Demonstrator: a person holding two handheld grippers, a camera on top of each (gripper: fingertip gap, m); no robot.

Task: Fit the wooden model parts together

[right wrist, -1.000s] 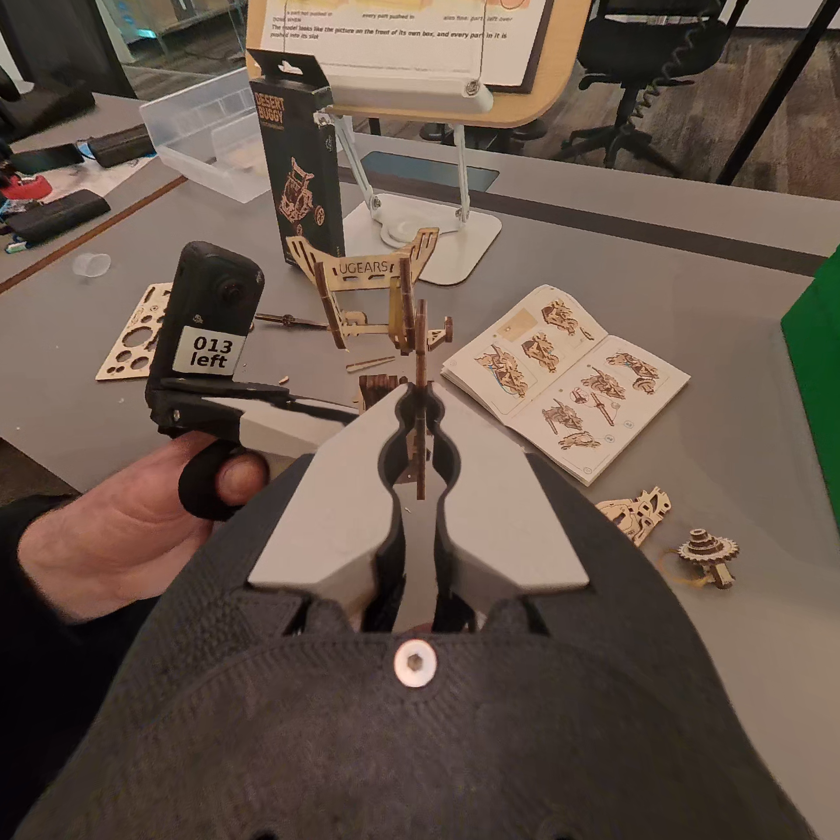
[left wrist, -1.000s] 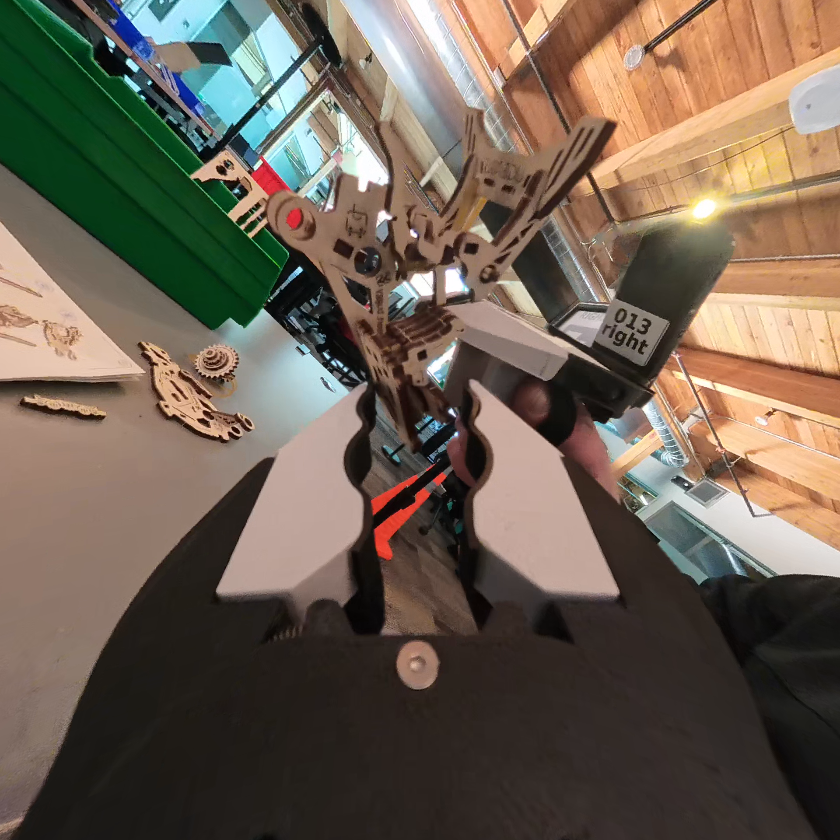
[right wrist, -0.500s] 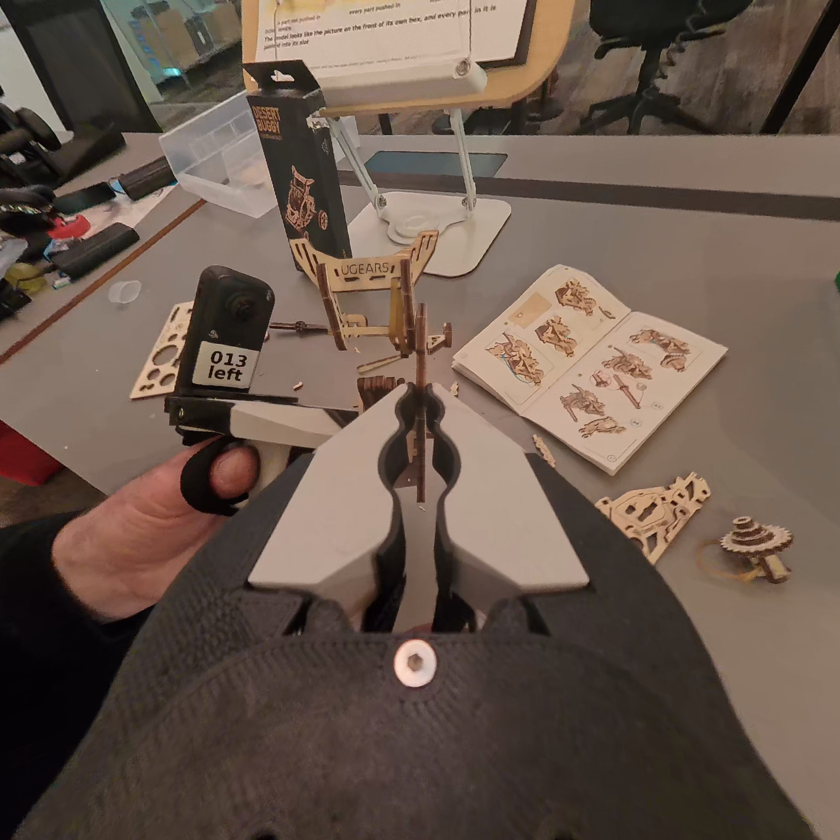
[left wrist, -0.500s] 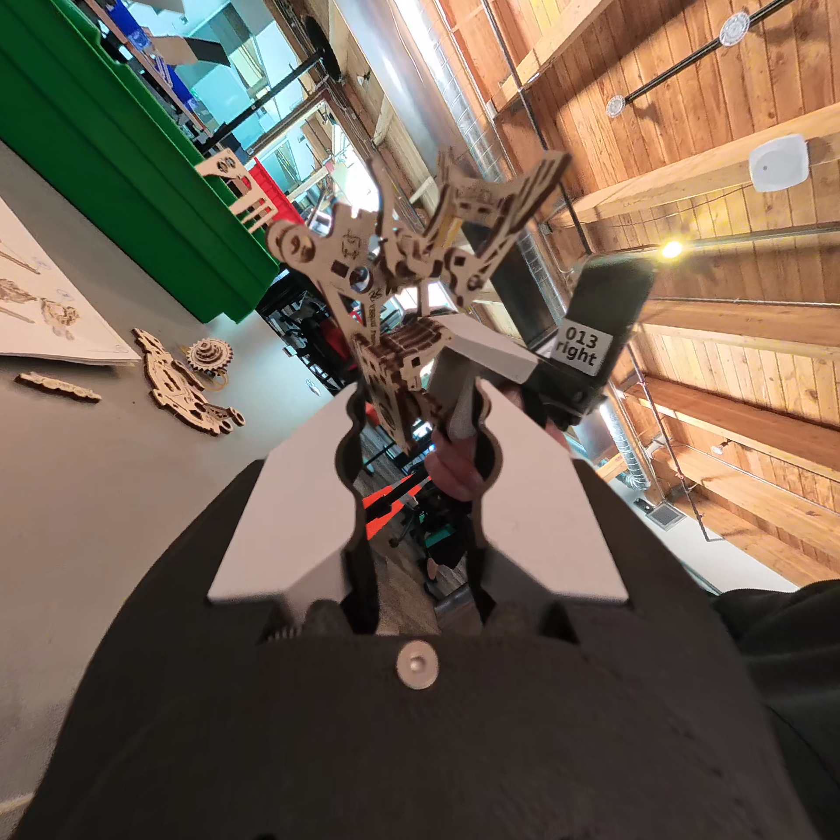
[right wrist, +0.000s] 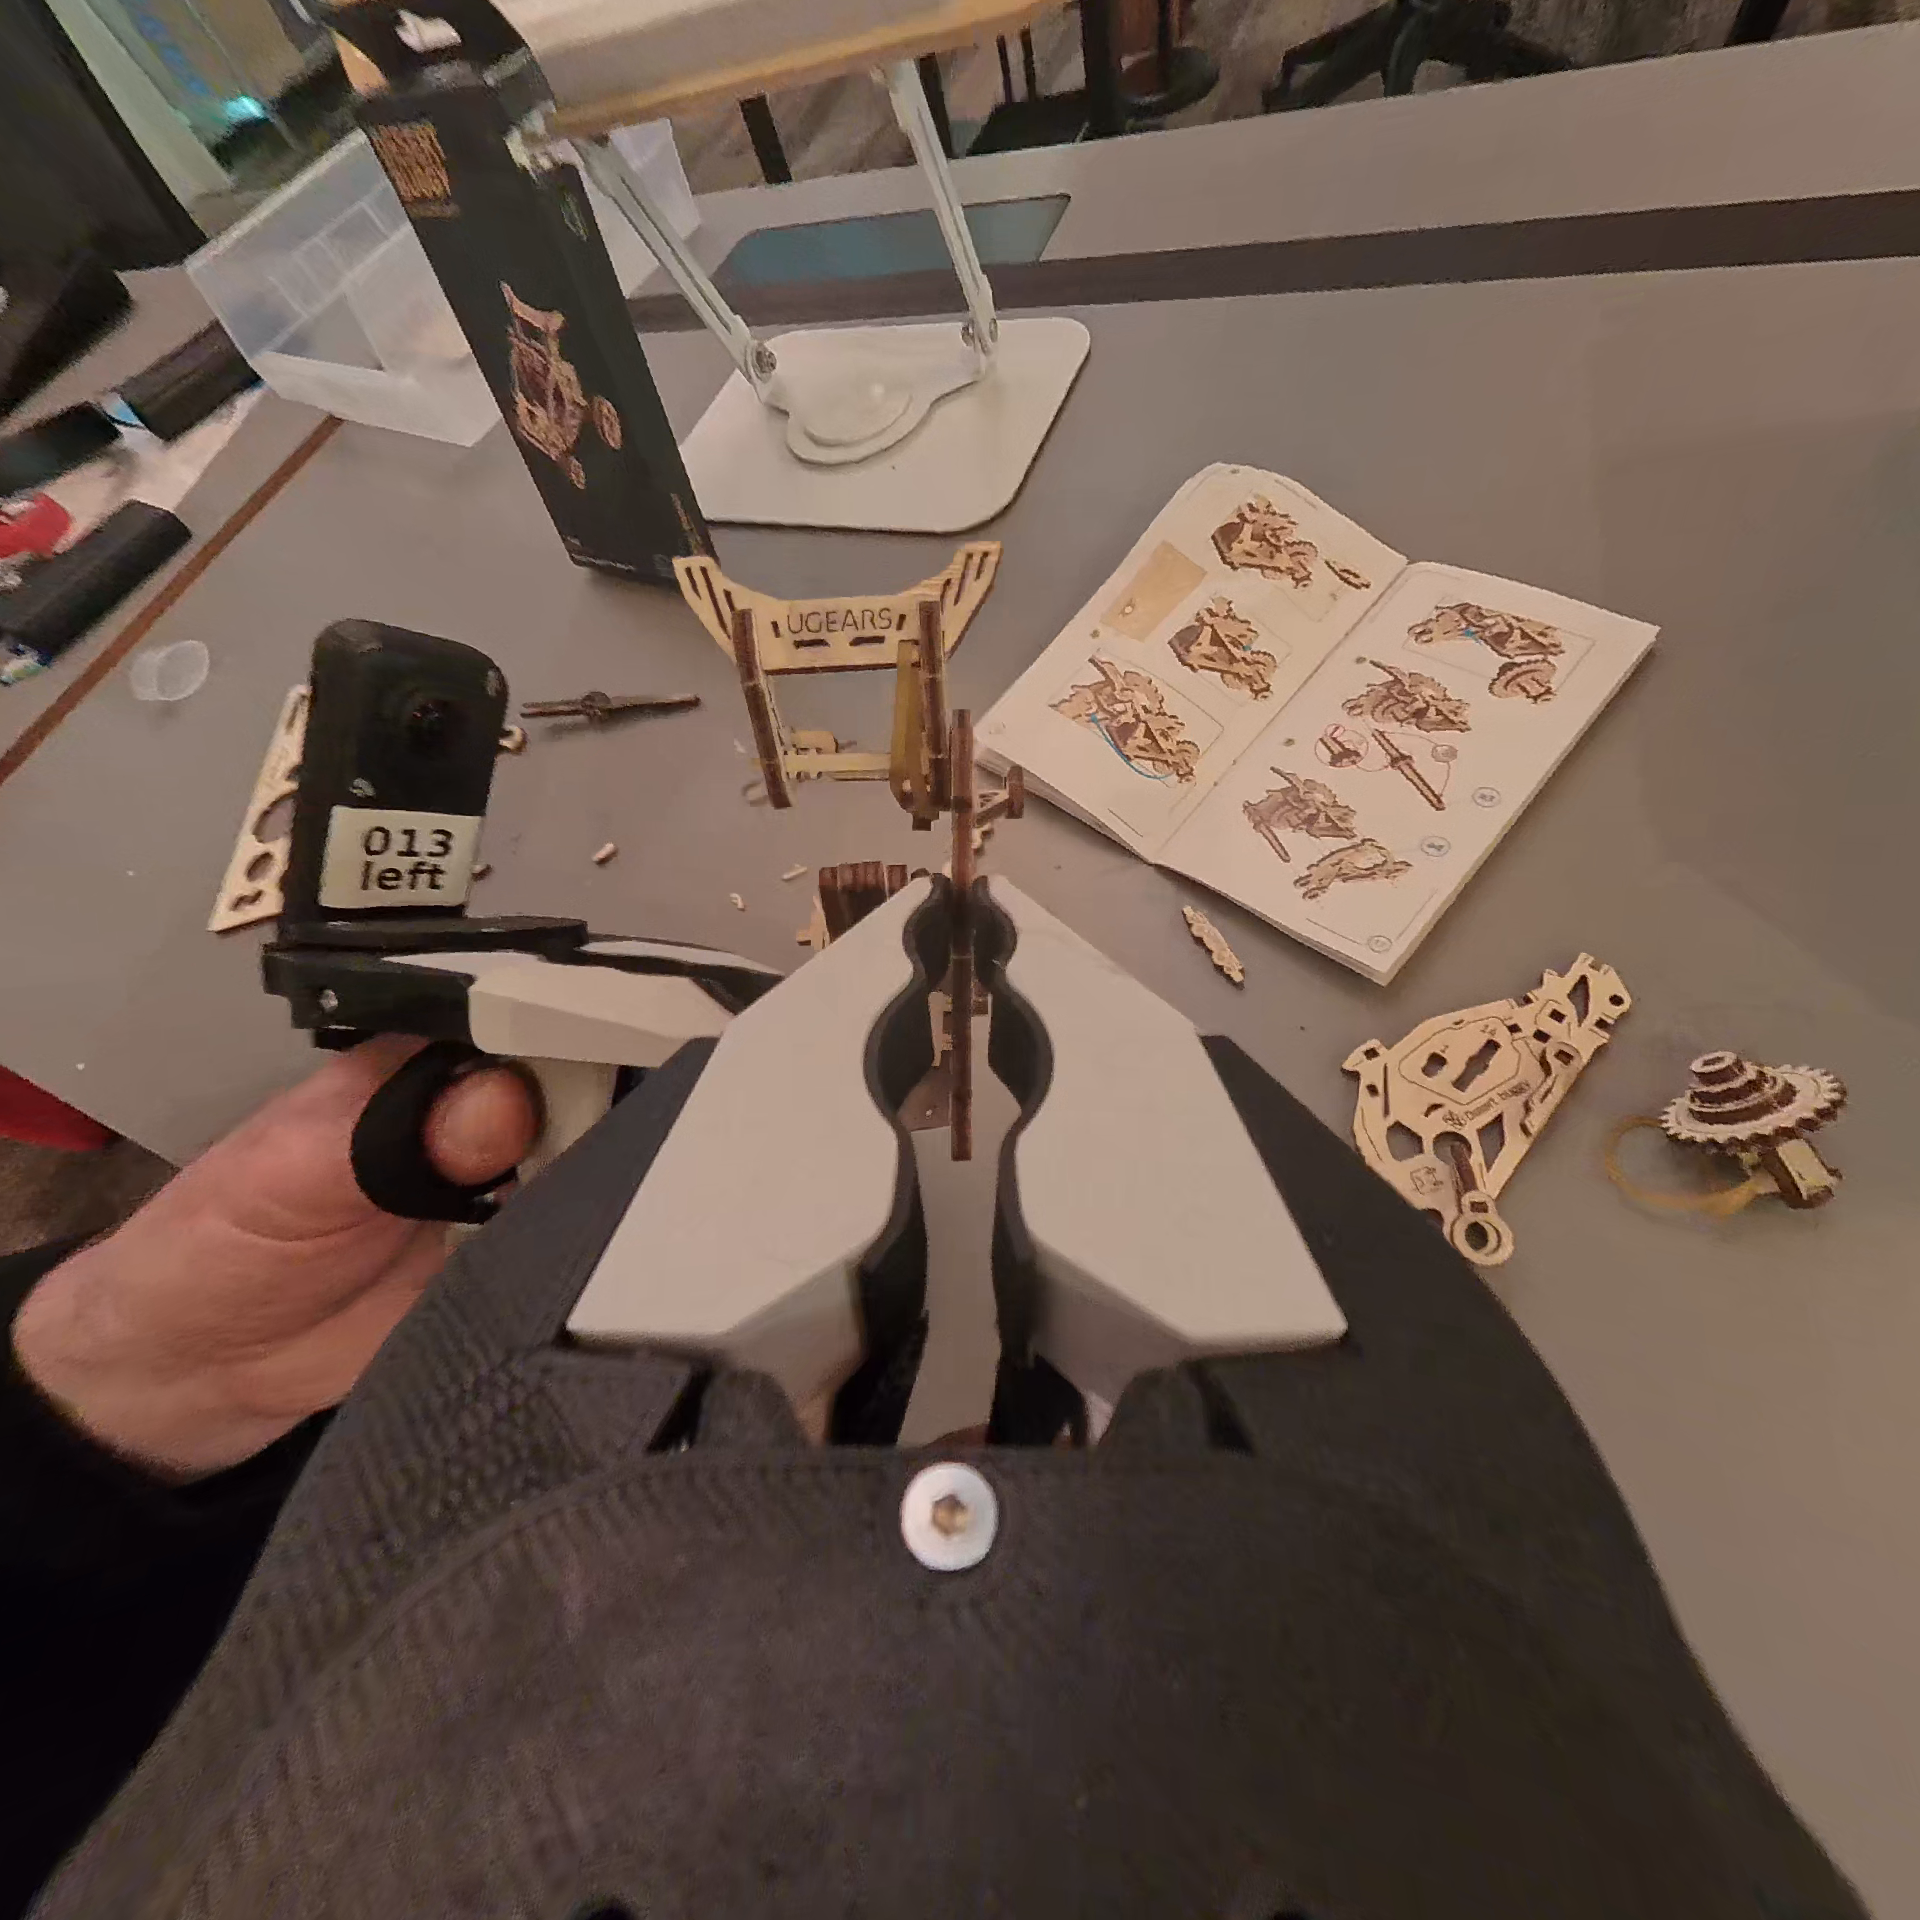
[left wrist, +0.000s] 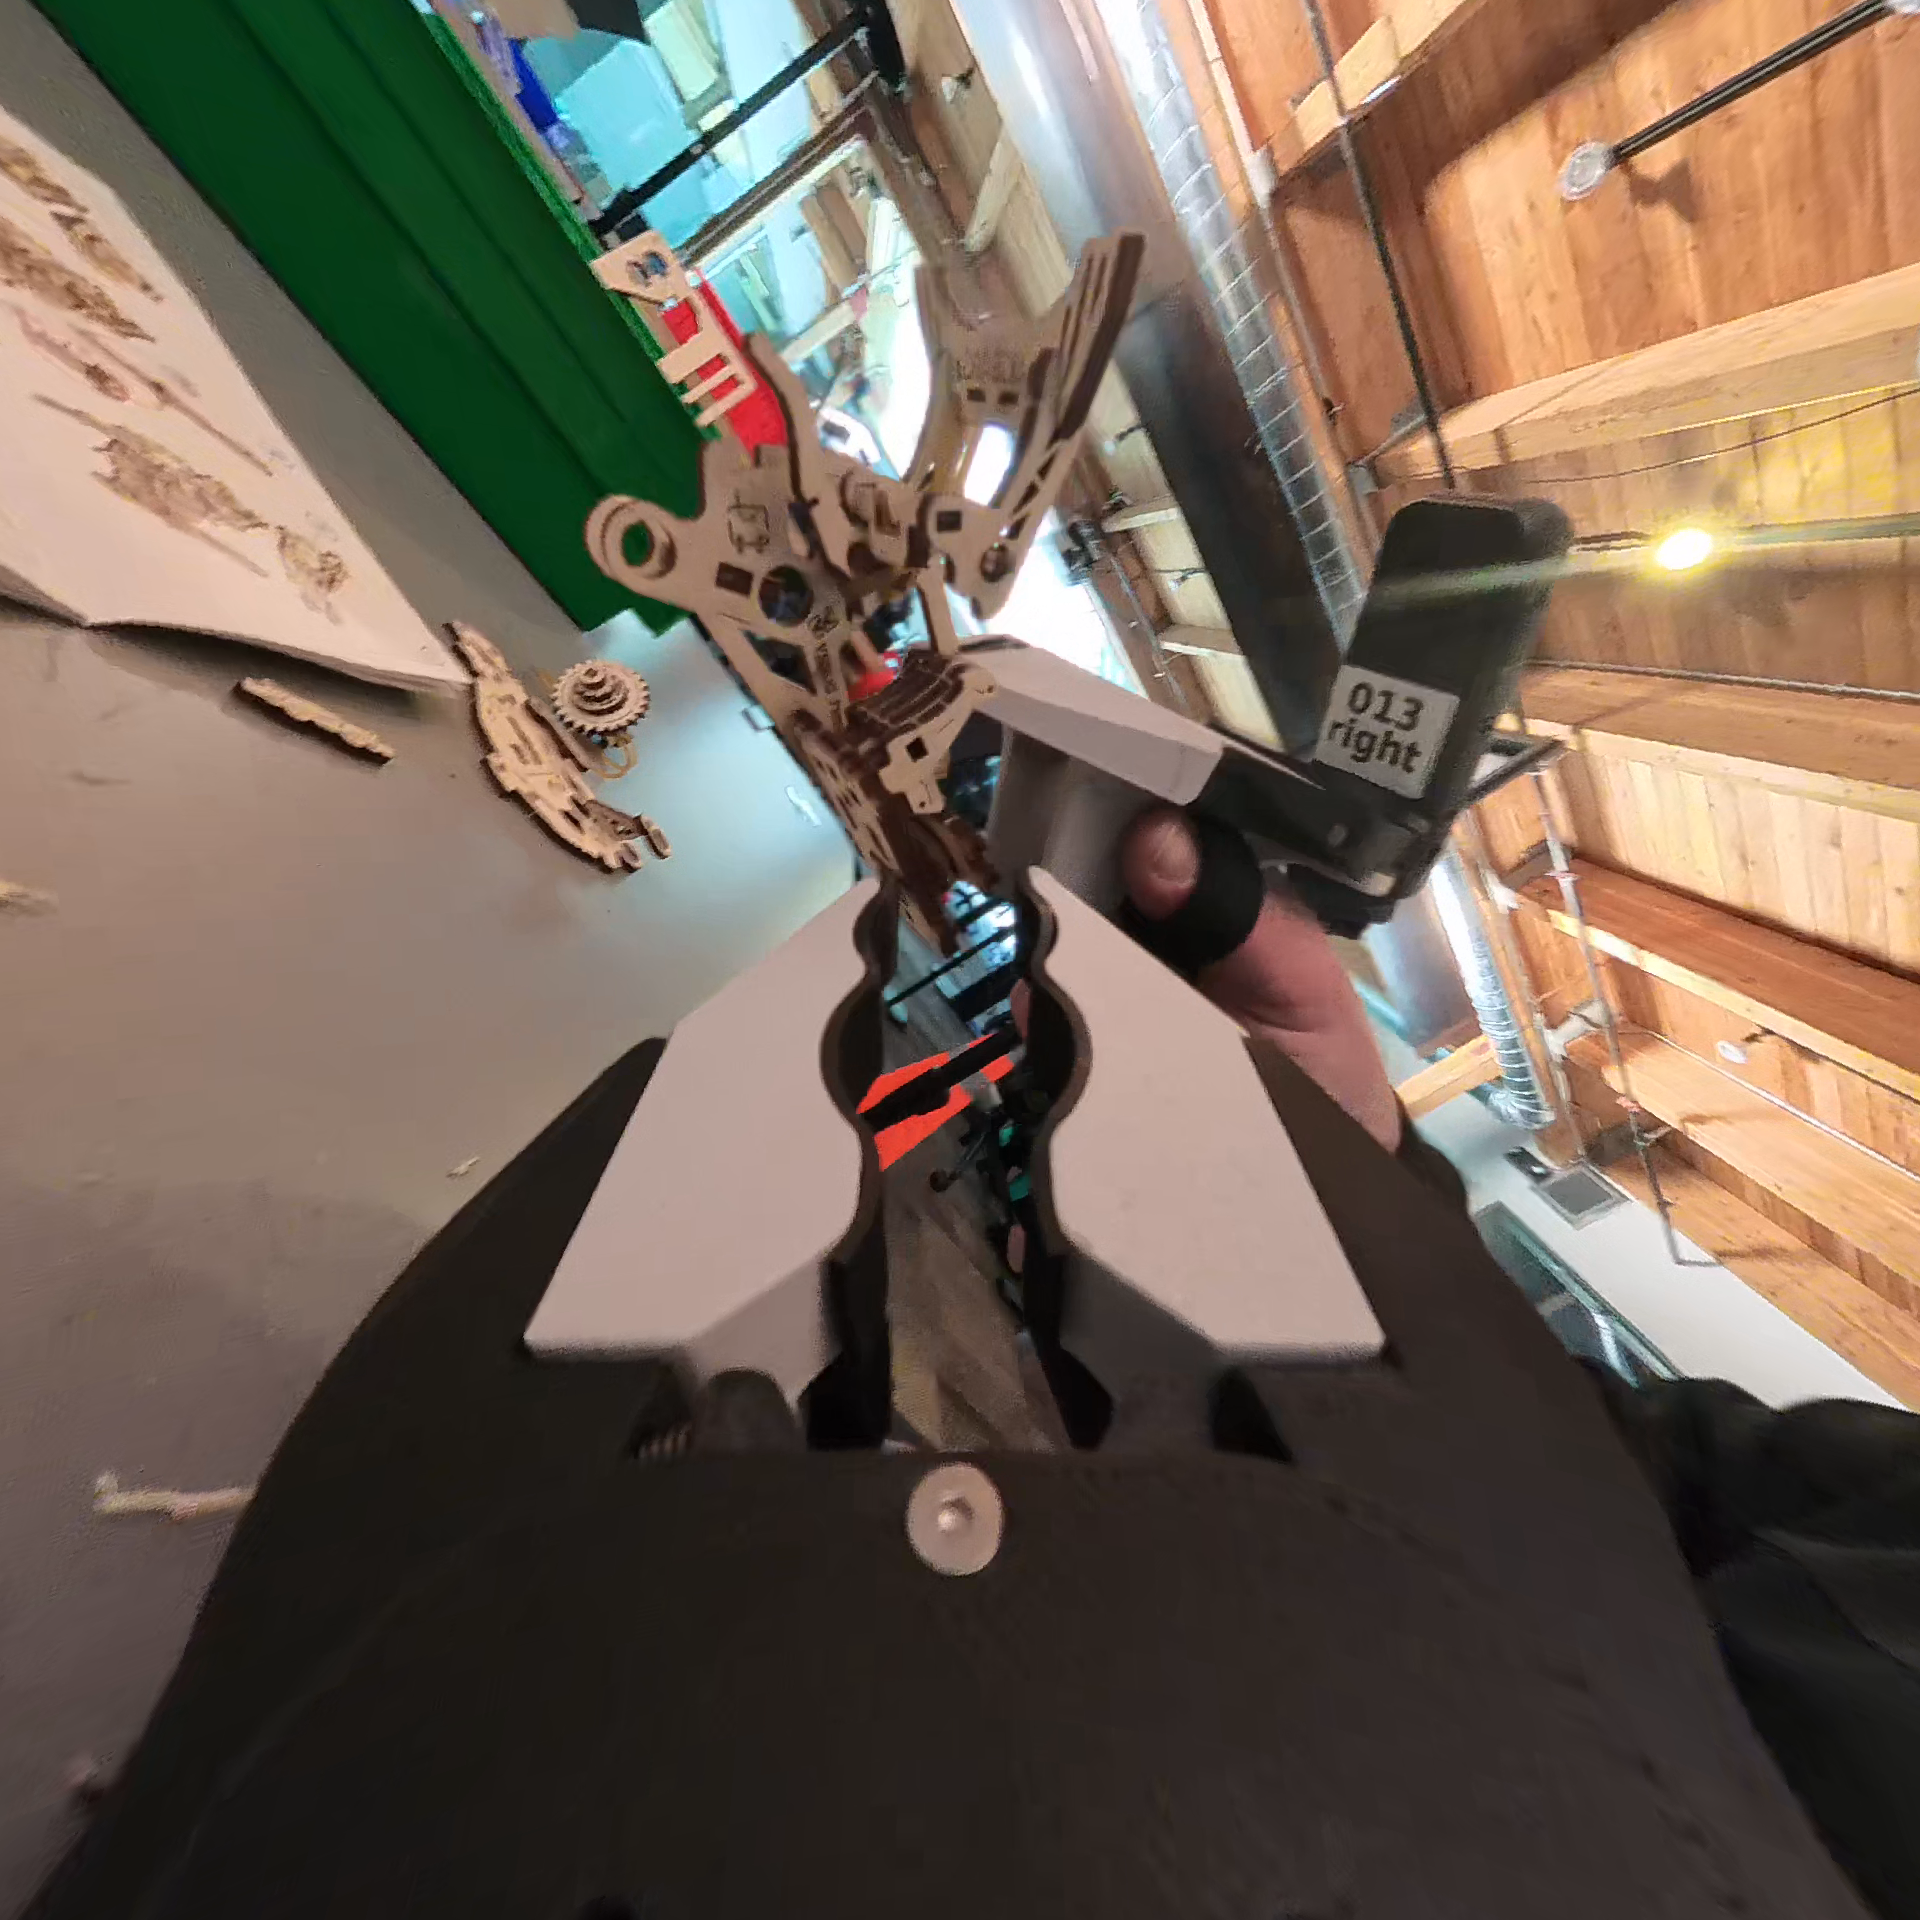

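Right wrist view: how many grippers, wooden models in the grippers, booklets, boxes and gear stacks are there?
Grippers: 2, the right gripper and the left gripper
Held wooden model: 1
Open instruction booklet: 1
Upright black model box: 1
Loose gear stack: 1
Total: 6

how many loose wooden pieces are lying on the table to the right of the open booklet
3: a small strip by the booklet's near corner, a flat side panel, and a gear stack farthest right. Others may be hidden.
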